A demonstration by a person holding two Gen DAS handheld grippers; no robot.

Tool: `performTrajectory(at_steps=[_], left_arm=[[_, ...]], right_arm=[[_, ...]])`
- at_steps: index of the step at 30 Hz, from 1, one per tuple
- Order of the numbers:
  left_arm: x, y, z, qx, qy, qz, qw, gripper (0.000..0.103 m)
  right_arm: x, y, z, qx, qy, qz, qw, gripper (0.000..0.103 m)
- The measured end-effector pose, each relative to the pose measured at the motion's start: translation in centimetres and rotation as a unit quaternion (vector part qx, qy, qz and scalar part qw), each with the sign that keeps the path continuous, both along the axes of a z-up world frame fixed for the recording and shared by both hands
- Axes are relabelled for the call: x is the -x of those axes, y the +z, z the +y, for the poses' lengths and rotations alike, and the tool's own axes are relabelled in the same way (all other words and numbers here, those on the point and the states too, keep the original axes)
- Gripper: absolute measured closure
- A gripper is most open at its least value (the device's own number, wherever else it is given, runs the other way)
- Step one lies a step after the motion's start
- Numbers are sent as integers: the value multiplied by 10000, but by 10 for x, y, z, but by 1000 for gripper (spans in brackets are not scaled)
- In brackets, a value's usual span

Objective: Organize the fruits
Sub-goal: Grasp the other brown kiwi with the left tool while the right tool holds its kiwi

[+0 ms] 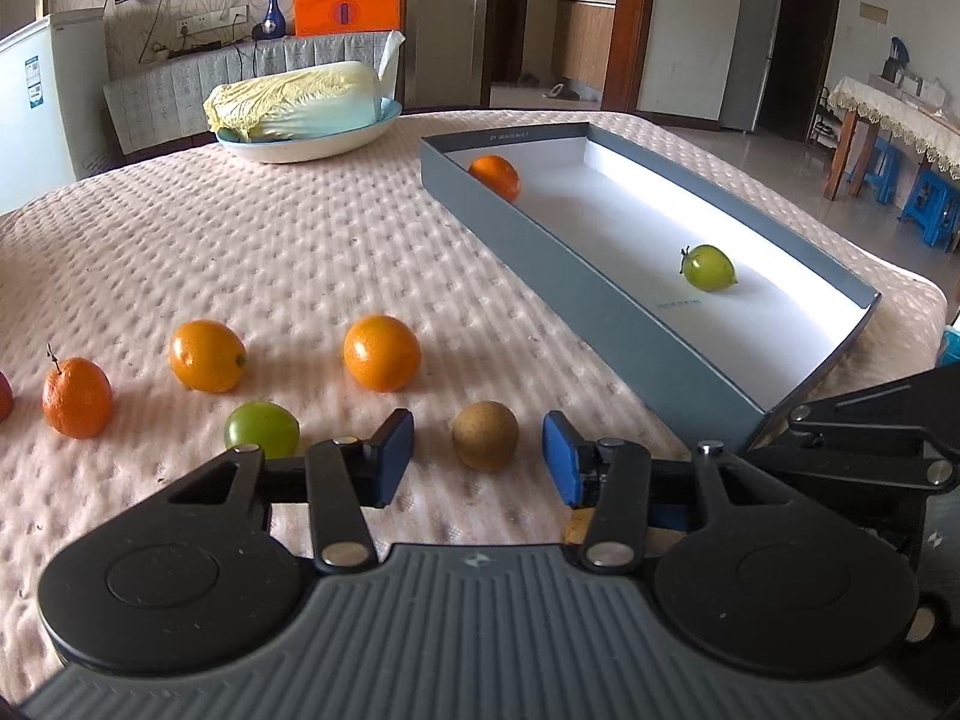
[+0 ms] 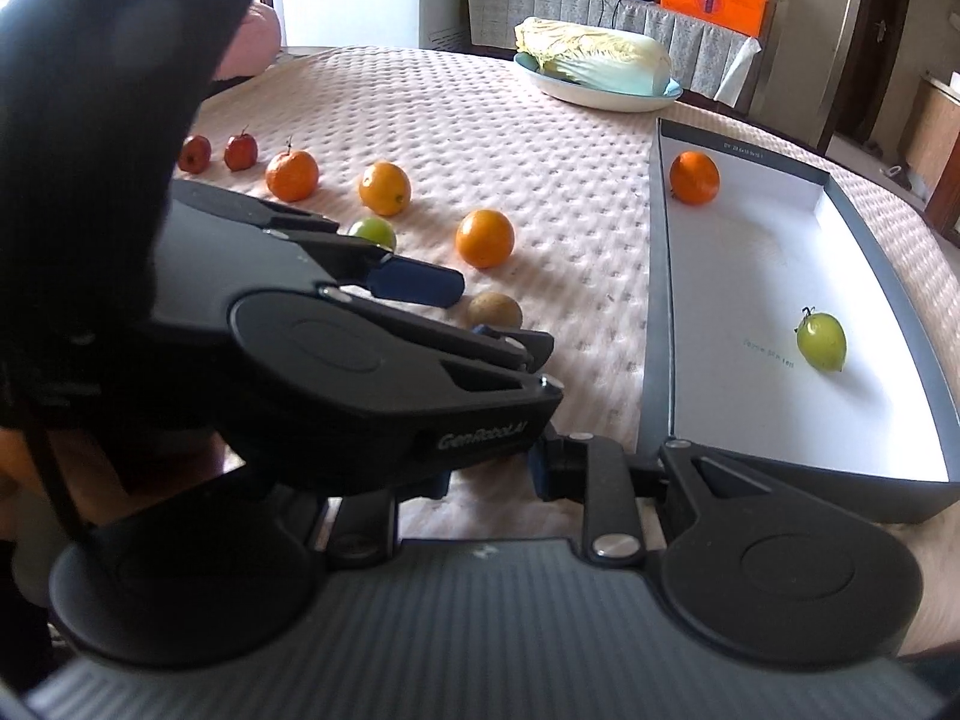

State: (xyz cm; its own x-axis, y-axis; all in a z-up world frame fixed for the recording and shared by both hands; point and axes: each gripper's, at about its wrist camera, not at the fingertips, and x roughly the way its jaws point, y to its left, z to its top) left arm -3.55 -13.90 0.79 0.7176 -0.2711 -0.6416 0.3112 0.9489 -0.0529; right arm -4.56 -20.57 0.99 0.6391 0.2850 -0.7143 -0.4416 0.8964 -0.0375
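Note:
My left gripper (image 1: 479, 461) is open, low over the cloth, with a small brown round fruit (image 1: 485, 435) between its blue pads, untouched; it also shows in the right wrist view (image 2: 494, 309). On the cloth lie two oranges (image 1: 381, 353) (image 1: 207, 355), a mandarin (image 1: 77, 398) and a green fruit (image 1: 261, 429). A grey box (image 1: 606, 324) with a white floor holds an orange (image 1: 494, 176) and a green fruit (image 1: 708, 267). My right gripper (image 2: 489, 474) is behind the left one, its left finger hidden by it.
A plate with a napa cabbage (image 1: 300, 99) stands at the table's far side. Two small red fruits (image 2: 217, 152) lie at the left end of the fruit row. The left gripper's body (image 2: 336, 360) fills the left of the right wrist view.

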Motion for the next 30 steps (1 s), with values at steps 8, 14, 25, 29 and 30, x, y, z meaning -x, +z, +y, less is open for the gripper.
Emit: performTrajectory(at_steps=[8, 14, 25, 29, 30], left_arm=[[-4, 1, 12, 139, 162, 9, 9998, 75], [-3, 4, 30, 256, 344, 45, 9991, 76], [6, 20, 66, 368, 533, -114, 9978, 76], [8, 24, 76, 401, 644, -182, 9970, 76], [9, 24, 78, 401, 672, -190, 9968, 76]], right_arm=[[1, 1, -1, -61, -36, -45, 10000, 75], [1, 2, -2, -101, -84, -85, 9999, 75], [-3, 7, 3, -273, -131, -219, 9993, 75], [-5, 10, 4, -363, -158, -293, 9988, 75], [-6, 11, 4, -384, -167, -303, 9987, 75]])
